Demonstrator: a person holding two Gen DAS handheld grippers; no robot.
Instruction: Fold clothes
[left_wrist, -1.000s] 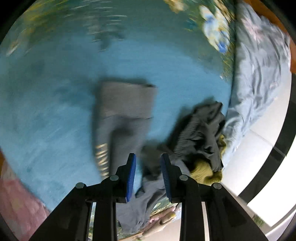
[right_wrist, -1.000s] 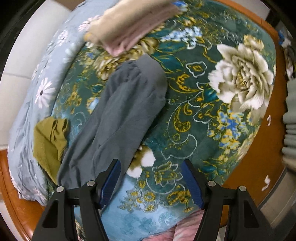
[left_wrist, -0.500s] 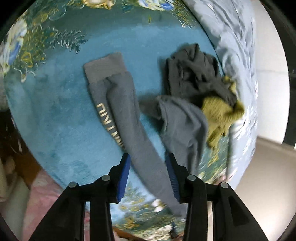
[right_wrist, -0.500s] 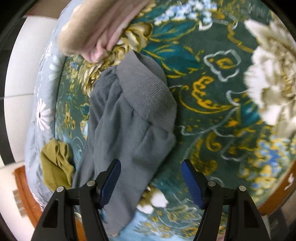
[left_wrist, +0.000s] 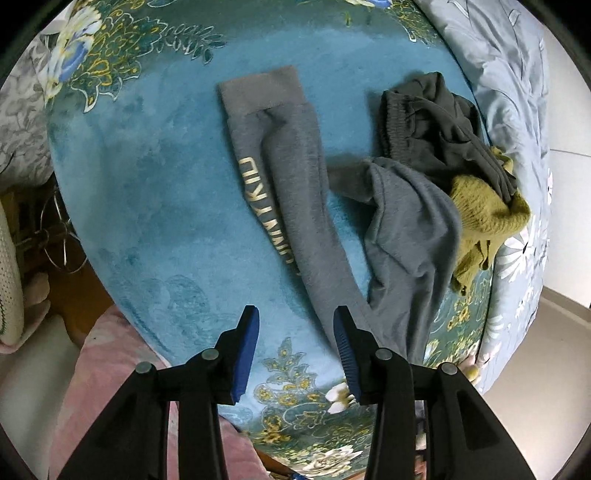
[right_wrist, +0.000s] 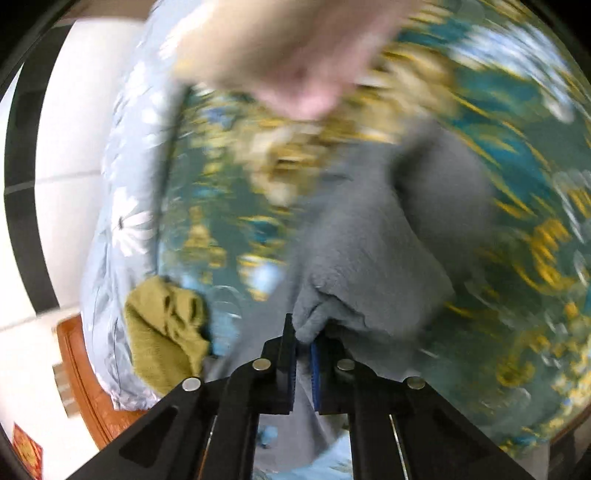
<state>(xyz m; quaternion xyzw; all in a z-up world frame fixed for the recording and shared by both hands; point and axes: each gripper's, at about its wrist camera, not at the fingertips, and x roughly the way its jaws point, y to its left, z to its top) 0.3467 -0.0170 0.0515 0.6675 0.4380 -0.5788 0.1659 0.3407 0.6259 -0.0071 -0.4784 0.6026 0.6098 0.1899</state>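
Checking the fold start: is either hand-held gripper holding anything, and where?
Right hand-held gripper pinches the grey pants at a bunched fold; left holds nothing.

The plush teal blanket (left_wrist: 155, 177) has a pattern of gold, white and blue flowers. The long grey sweatpants (left_wrist: 291, 184) carry pale gold letters on one leg. The crumpled knitted garment (left_wrist: 484, 214) is olive-yellow, the crumpled dark garment (left_wrist: 436, 122) charcoal. The light blue quilt (left_wrist: 517, 74) shows white daisies.

A teal floral blanket (left_wrist: 155, 177) overlies a pale-blue flowered sheet (left_wrist: 517, 92).
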